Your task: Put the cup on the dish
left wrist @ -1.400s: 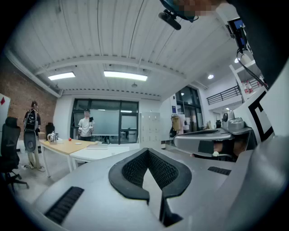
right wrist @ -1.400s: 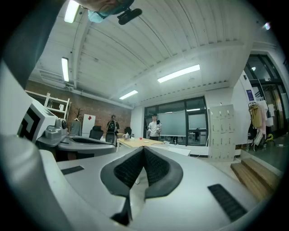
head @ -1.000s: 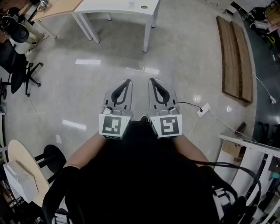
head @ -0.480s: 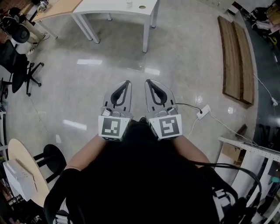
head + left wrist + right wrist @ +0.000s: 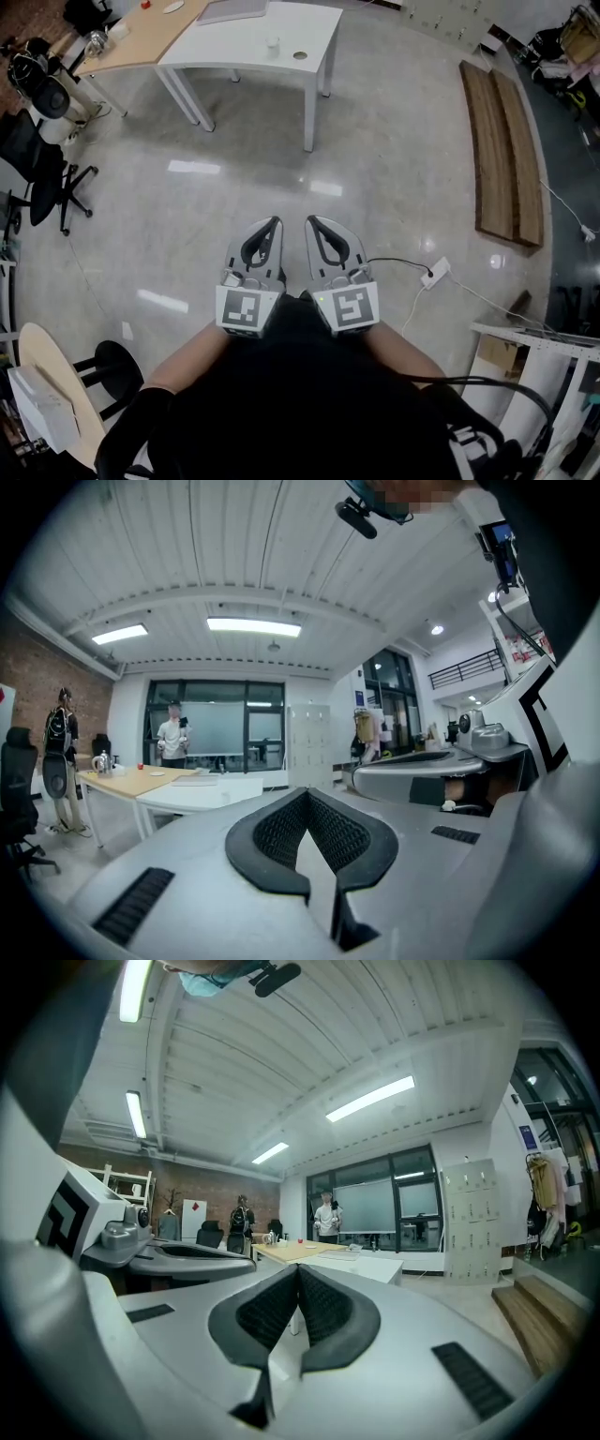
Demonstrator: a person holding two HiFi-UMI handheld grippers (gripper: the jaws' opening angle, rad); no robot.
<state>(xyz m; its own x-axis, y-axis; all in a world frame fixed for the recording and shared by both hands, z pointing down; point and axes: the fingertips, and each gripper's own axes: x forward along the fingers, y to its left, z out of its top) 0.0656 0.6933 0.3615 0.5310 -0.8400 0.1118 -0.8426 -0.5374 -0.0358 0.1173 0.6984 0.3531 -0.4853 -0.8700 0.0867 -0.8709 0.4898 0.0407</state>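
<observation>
Your left tool [image 5: 274,224] is closed with nothing in it. In the left gripper view its ribbed dark pads [image 5: 279,829] meet at the tips, leaving only a bare diamond-shaped gap behind them. Your right tool [image 5: 312,222] is the same, tips together and nothing between them. You hold the two side by side, close in front of your body, both pointing out over the glossy floor [image 5: 403,169].

The cup [image 5: 273,43] is well apart from both tools. It is a small pale thing standing on the white worktop [image 5: 234,52] at the top of the head view. Near it on the same worktop lies a small round thing that looks to be the dish [image 5: 300,55]. It is too small to tell more, but the cup stands beside it, not on it. A flat grey item [image 5: 232,9] lies at the far edge, and a wooden worktop [image 5: 141,33] adjoins on the left.

On the floor, a white power strip [image 5: 435,273] with its cable lies to the right of your right tool. Long wooden boards [image 5: 502,131] lie farther right, and a black office chair [image 5: 42,173] stands at the left.
</observation>
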